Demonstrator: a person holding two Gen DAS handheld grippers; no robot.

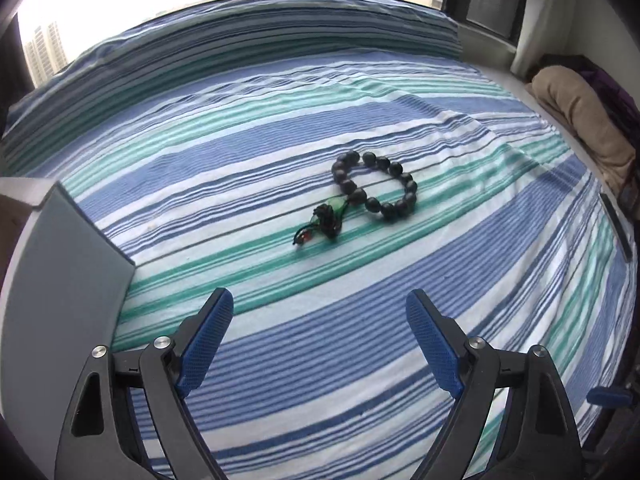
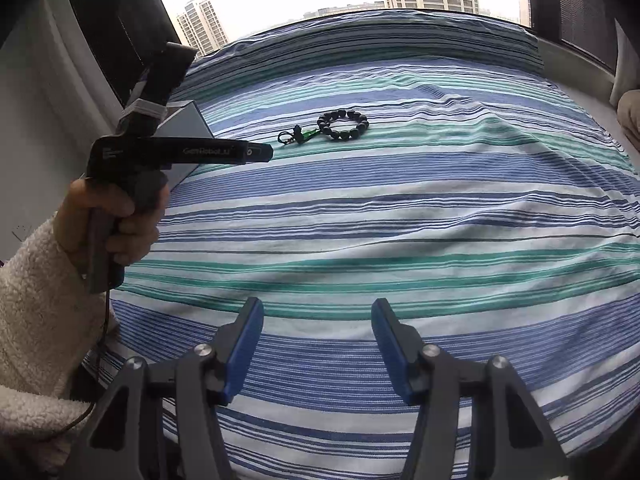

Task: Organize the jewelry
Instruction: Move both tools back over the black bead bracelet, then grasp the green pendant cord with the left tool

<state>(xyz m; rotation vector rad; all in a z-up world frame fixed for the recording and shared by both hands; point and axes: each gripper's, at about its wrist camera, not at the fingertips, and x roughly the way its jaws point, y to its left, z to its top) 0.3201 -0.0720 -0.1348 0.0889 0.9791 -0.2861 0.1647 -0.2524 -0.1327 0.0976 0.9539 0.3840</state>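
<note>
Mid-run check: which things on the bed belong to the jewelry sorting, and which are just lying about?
For the job:
- dark bead bracelet with a green charm and cord, on the striped sheet
- grey box at the sheet's left edge, probably the container
- left tongs and right tongs, both open and empty

Lying about:
- beige folded cloth by the window
- striped pillow beyond

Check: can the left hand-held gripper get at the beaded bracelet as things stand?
Probably yes. The left hand-held gripper is open and empty, and the beaded bracelet lies ahead on the striped bedsheet with only bare sheet between. The grey box sits off to the side.
</note>
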